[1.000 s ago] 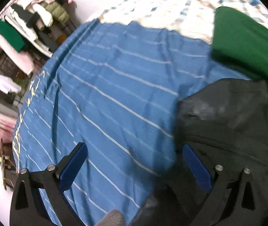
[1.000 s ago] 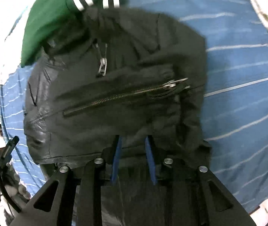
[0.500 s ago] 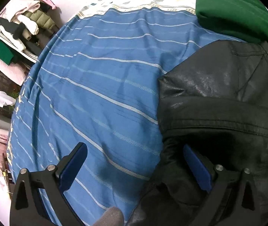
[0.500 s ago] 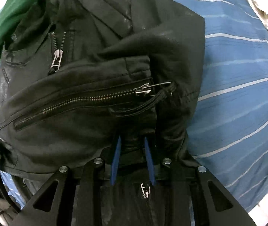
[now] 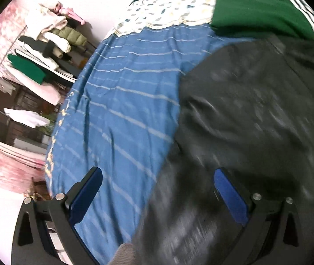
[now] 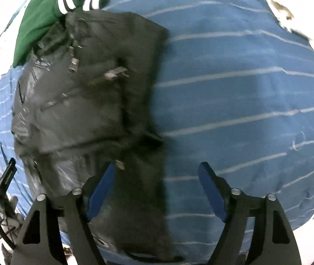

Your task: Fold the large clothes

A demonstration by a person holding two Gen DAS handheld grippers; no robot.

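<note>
Right wrist view first, nearest me: my right tongs (image 6: 157, 190) point almost straight down at the bed, their jaws spreading apart right now, with the near hem of the black leather jacket (image 6: 86, 101) lying under the left blue pad and bare striped blue bedspread (image 6: 245, 88) under the right one; nothing is pinched between them, so I read this as letting go of a fold just laid. In the left wrist view my left tongs (image 5: 157, 190) stand wide apart too, grasping nothing, one pad over the bedspread (image 5: 117, 101) and the other over the jacket's (image 5: 256, 110) blurred edge, which suits a hand clearing away from the garment. A scrap of grey at the bottom edge may be a glove, though I cannot tell. The jacket lies flat on the bed as a compact dark bundle, zip pulls (image 6: 74, 63) facing up, so its front seems uppermost. Judging by the right view, its long axis runs from the hem near me away toward its far end, leaning up and left in that picture. At that far end it touches, or slightly overlaps, a folded green garment (image 6: 39, 19) with white-striped cuffs, probably parked there as a finished piece. Beyond, a patterned quilt (image 5: 168, 13), and off the bed a rack of piled clothes (image 5: 46, 42) against the wall.
</note>
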